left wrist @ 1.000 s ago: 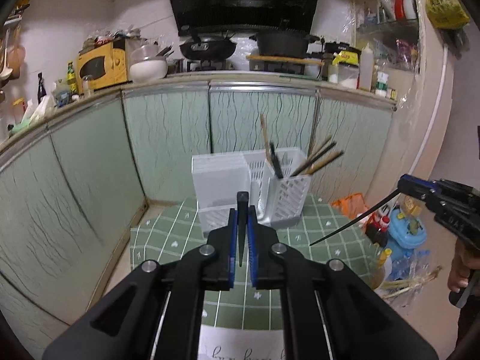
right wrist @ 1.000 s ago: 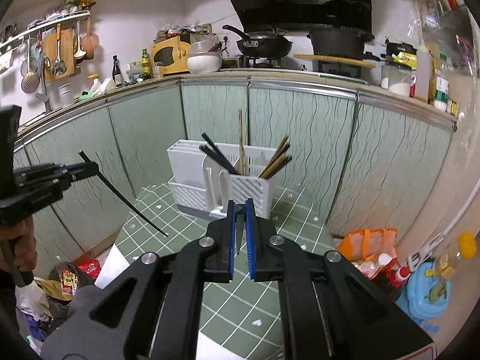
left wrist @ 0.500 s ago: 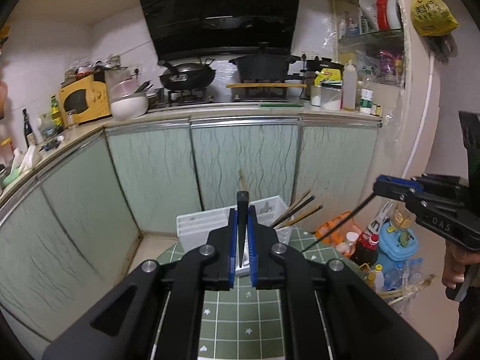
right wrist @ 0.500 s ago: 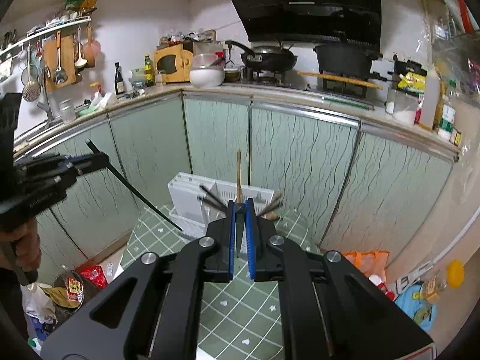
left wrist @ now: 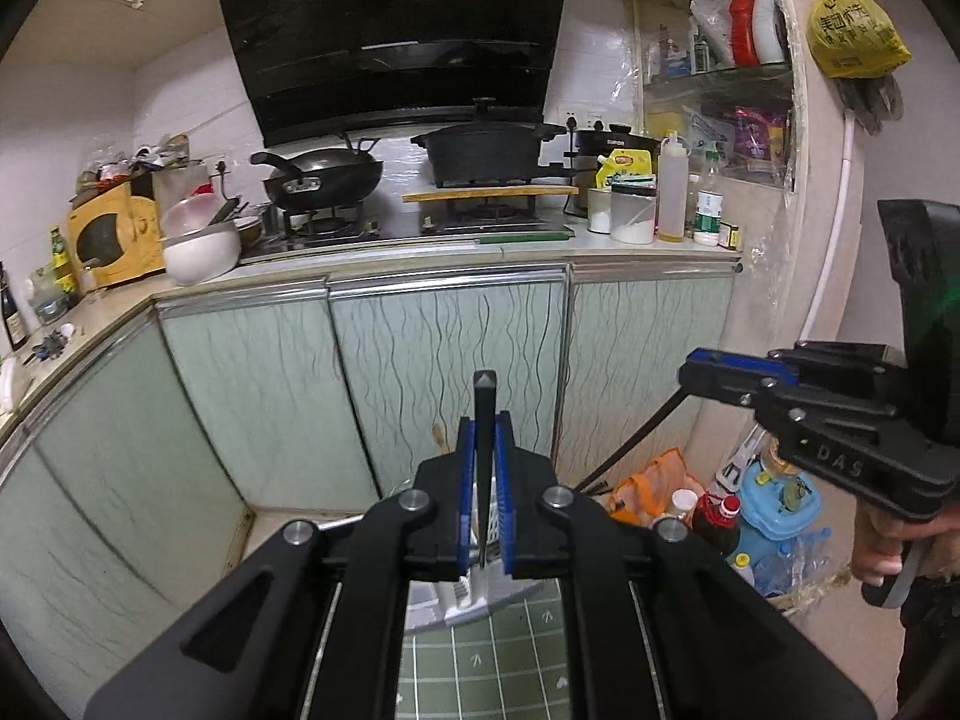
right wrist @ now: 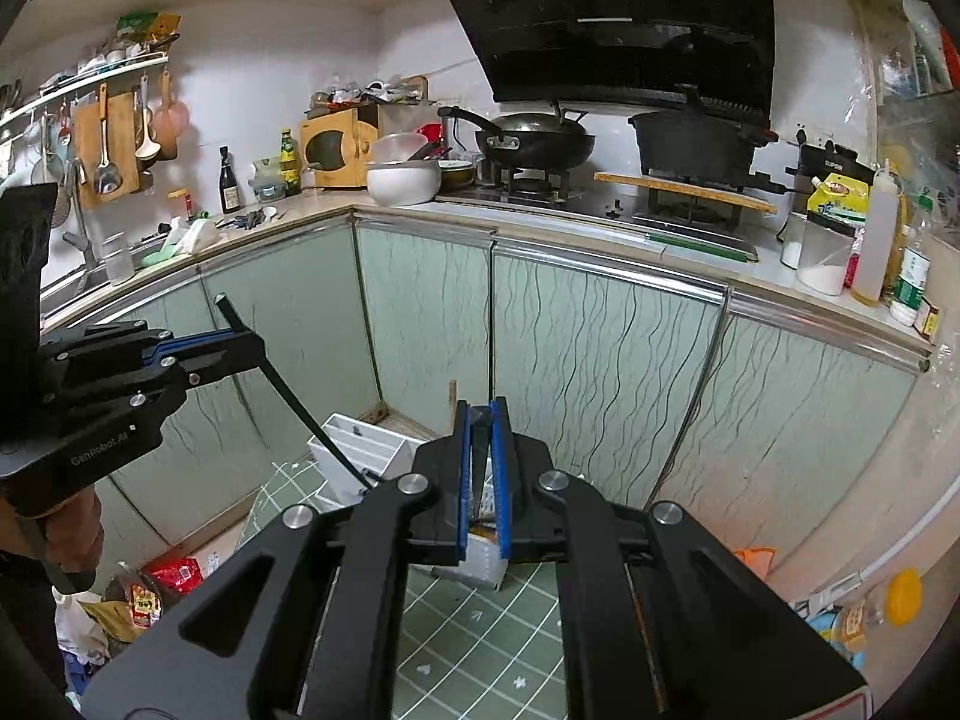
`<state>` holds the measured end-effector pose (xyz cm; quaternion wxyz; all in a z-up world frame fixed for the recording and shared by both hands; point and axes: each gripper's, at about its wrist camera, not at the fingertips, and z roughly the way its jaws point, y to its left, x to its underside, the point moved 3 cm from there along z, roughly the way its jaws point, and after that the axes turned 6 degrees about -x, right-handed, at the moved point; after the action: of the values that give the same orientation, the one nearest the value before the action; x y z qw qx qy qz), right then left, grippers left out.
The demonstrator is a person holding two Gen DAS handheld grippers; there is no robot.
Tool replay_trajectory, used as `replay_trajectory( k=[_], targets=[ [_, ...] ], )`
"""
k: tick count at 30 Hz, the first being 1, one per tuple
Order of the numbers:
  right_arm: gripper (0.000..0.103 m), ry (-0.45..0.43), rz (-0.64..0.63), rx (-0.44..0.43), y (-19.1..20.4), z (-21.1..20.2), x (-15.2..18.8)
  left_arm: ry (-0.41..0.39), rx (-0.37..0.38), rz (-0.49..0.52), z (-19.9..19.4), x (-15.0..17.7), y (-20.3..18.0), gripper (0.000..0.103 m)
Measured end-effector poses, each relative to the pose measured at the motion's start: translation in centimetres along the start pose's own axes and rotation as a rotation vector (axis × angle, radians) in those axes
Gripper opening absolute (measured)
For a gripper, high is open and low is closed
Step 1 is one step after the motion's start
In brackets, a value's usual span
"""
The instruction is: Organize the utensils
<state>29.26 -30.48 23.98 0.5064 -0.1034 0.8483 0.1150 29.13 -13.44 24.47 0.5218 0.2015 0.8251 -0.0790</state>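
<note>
My left gripper is shut on a black chopstick; its top end sticks up between the blue pads. In the right wrist view that gripper holds the chopstick slanting down toward the white utensil basket. My right gripper is shut on another black chopstick. In the left wrist view the right gripper holds its chopstick slanting down left. Both grippers are raised above the basket, which is mostly hidden behind the fingers. A wooden utensil tip pokes up from it.
The basket stands on a green checked table mat. Green cabinet doors and a cluttered kitchen counter with wok and pot lie behind. Bottles and bags sit on the floor at the right.
Both grippers have risen and tilted up with their chopsticks. The basket has dropped low in both views and is now mostly hidden behind the fingers.
</note>
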Motion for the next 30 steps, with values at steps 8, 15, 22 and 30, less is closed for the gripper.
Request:
replay_trajectory(
  k=[8,15,22,30],
  targets=[
    [0.006,0.034,0.035,-0.025,-2.9,5.0,1.1,0.017,0.049,-0.026,4.8,-0.1,-0.4,0.008],
    [0.006,0.064,0.060,-0.038,-4.6,8.2,2.7,0.043,0.061,-0.043,8.8,1.2,-0.5,0.008],
    [0.007,0.087,0.073,-0.043,-5.3,10.0,4.0,0.071,0.052,-0.021,11.3,3.4,-0.5,0.019],
    [0.073,0.045,0.118,-0.006,-6.9,7.7,5.1,0.041,-0.002,-0.034,8.5,4.3,1.1,0.098]
  ],
)
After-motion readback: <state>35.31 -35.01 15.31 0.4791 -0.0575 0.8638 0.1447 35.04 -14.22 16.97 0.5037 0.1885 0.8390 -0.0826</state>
